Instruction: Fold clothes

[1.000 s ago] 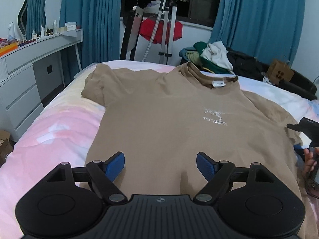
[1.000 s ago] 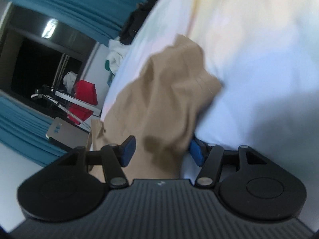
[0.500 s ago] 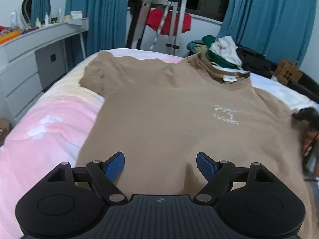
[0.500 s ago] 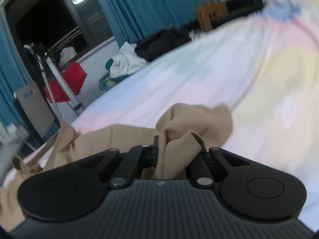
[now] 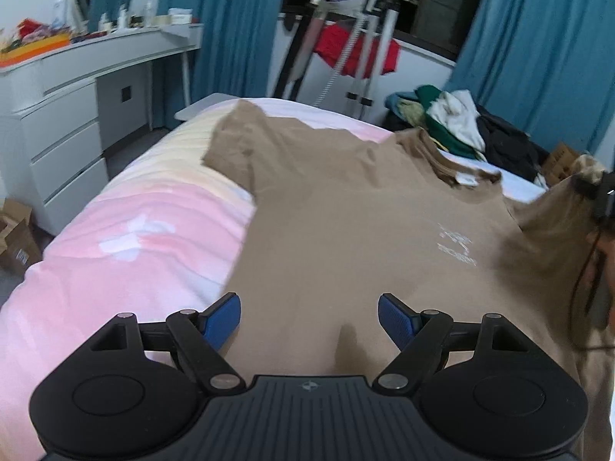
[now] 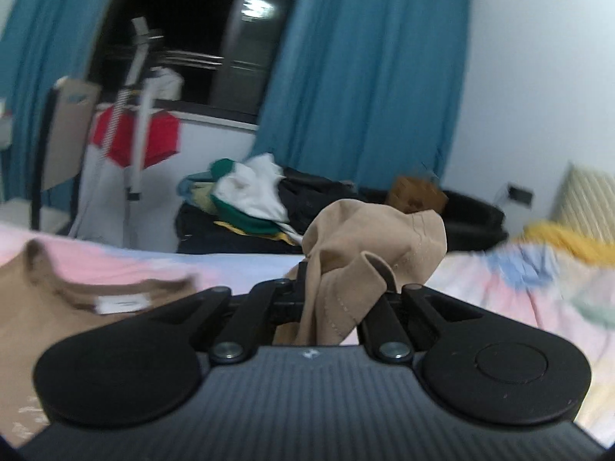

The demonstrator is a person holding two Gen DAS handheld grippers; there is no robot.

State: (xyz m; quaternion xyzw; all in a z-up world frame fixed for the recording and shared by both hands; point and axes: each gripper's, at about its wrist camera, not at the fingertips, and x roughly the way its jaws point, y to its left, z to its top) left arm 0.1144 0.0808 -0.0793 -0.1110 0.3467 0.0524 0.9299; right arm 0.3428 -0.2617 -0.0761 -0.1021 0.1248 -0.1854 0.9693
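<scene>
A tan T-shirt (image 5: 346, 223) with a white chest print lies face up on the pastel bedspread (image 5: 146, 230). My left gripper (image 5: 309, 317) is open, its blue pads (image 5: 221, 317) hovering over the shirt's lower hem. My right gripper (image 6: 342, 292) is shut on the shirt's right sleeve (image 6: 369, 238), bunched and lifted above the bed; it also shows at the right edge of the left wrist view (image 5: 599, 192). The collar with its white label (image 6: 119, 301) lies to the left of the right gripper.
A white dresser (image 5: 65, 123) stands left of the bed. A pile of clothes (image 5: 453, 123) and a cardboard box (image 6: 417, 192) lie beyond the bed's far edge. A metal stand with a red cloth (image 5: 357, 50) is by the blue curtains (image 5: 538, 46).
My right gripper closed on the right sleeve and lifted it up off the bed, turning level. My left gripper moved lower and closer over the shirt's hem, still open.
</scene>
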